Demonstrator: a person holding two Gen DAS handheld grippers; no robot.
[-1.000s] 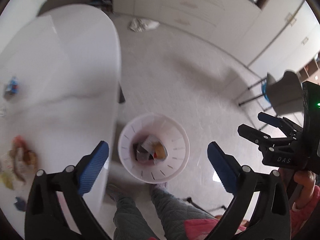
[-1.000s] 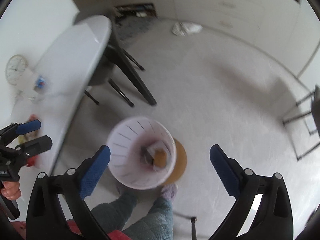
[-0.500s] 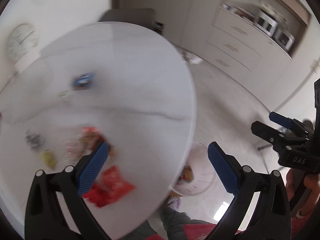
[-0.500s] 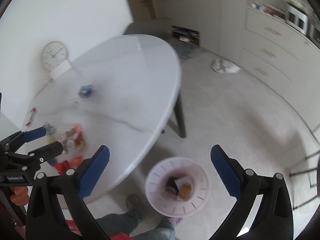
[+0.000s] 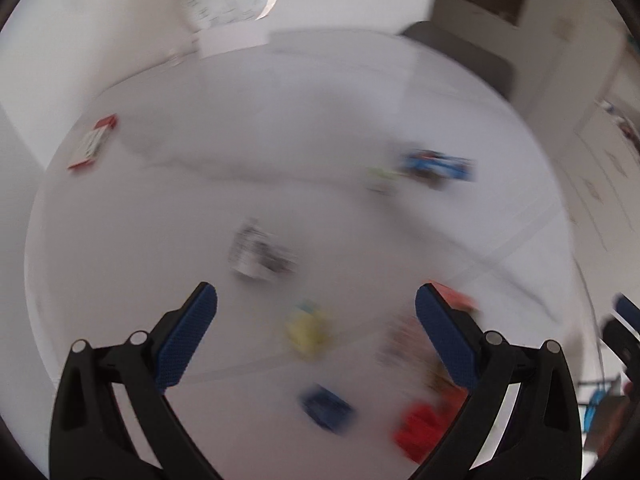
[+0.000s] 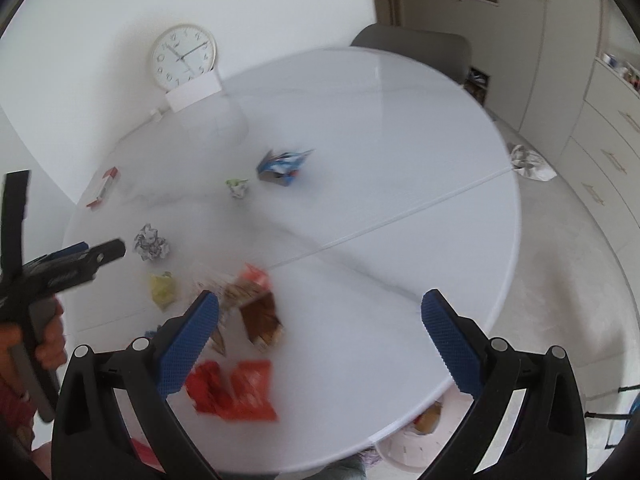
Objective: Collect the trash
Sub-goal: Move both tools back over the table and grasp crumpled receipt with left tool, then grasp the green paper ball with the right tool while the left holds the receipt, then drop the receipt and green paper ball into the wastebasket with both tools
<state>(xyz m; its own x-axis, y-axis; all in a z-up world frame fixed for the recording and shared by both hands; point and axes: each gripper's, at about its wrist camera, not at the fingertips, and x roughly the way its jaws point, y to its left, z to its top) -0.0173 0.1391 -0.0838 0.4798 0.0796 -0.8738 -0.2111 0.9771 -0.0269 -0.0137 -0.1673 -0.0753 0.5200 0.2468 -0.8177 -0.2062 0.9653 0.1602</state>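
Both claws hang spread and empty above the round white worktop [image 6: 380,152]. The left claw [image 5: 316,332] sits over a blurred yellow scrap [image 5: 308,330]; the right claw [image 6: 320,336] is above a red wrapper [image 6: 236,390] and a brown snack packet [image 6: 262,318]. A crumpled paper ball [image 6: 151,242] and a blue wrapper [image 6: 282,166] lie farther back. The white bin [image 6: 412,440] stands below the worktop's near edge.

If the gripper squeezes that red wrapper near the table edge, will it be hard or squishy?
Probably squishy: the red wrapper looks crumpled and thin, so it should fold between the pads. It lies flat on the table, so it likely weighs little and might slide if pushed. It won't roll. The right gripper is open above it.
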